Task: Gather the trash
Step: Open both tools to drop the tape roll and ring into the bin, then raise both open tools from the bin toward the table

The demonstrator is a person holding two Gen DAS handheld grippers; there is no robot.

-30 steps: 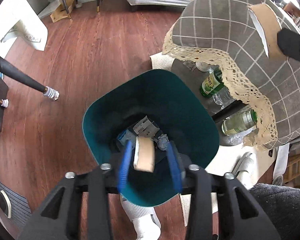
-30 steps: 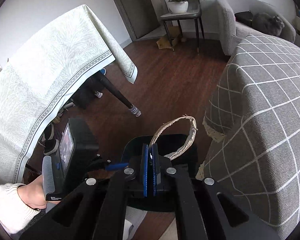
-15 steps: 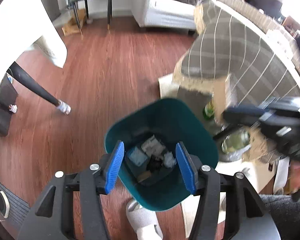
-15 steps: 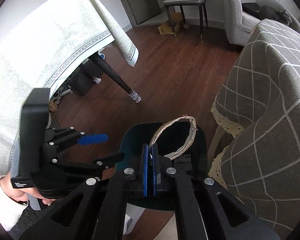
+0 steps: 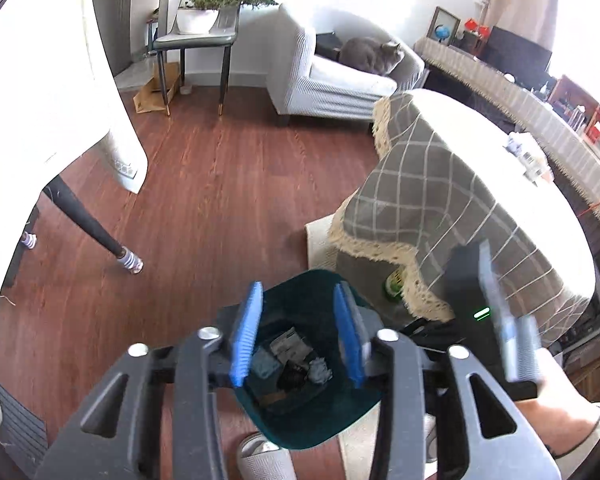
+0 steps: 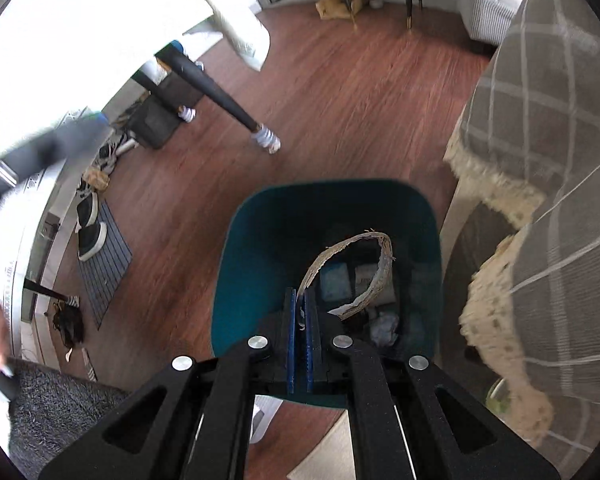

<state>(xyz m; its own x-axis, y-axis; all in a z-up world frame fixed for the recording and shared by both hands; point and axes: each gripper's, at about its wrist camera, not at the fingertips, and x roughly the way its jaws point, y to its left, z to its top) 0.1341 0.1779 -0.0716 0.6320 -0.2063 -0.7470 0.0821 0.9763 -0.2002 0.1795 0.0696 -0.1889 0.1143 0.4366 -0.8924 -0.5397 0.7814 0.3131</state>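
Cardboard roll gone, left gripper (image 5: 300, 332) empty, narrowing; only right view shows right gripper (image 6: 300, 312) pinching cardboard strip (image 6: 374, 268).

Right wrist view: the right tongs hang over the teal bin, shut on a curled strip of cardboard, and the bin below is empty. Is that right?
Not quite. The right tongs do hang over the teal bin, shut on the curled cardboard strip, but the bin is not empty: the right wrist view shows crumpled paper and small packets on its bottom, and the left wrist view shows them too.
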